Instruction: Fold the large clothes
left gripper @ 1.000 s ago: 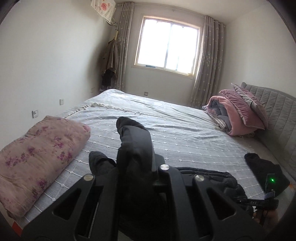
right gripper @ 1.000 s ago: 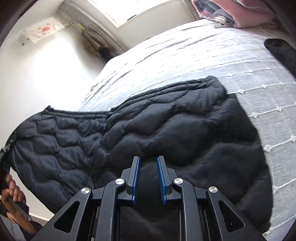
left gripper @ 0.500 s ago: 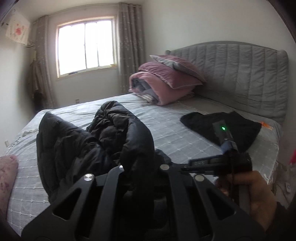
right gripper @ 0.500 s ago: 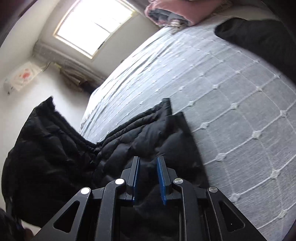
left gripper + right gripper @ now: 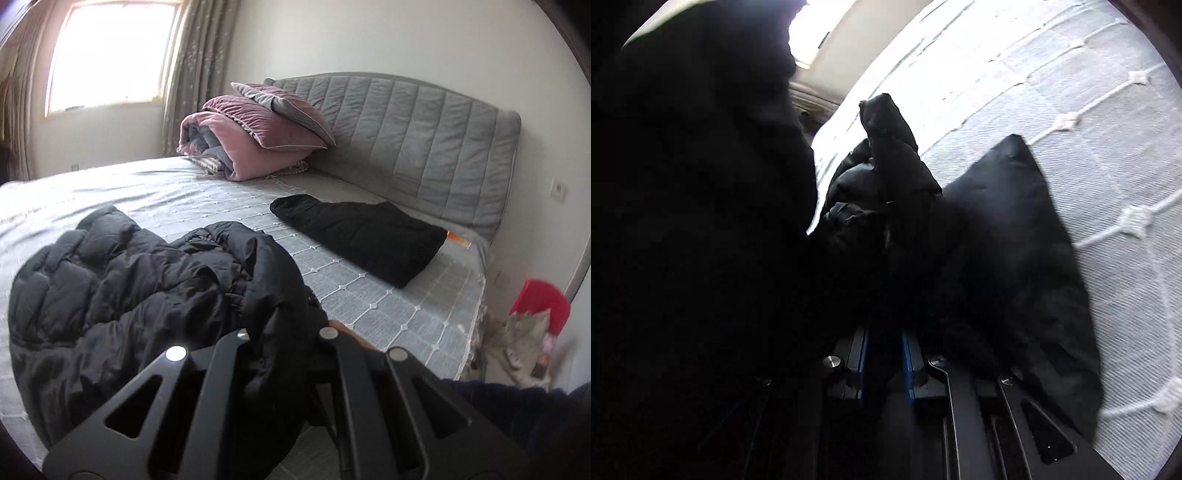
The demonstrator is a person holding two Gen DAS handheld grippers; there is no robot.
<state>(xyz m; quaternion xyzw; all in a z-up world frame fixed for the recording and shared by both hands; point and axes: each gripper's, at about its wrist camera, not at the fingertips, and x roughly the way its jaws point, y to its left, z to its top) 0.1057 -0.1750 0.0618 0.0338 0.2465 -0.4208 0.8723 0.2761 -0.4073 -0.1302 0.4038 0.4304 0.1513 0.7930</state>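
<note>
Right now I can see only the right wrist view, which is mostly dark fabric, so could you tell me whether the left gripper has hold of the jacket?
Observer: Yes, the left gripper is shut on a fold of the black puffer jacket, which lies bunched on the bed.
Operator: Thank you. Is anything else lying on the bed near it?
Observer: A folded black garment lies apart from the jacket, toward the grey headboard.
Operator: And beyond that?
Observer: A folded pink quilt with a pillow on top sits at the head of the bed.
</note>
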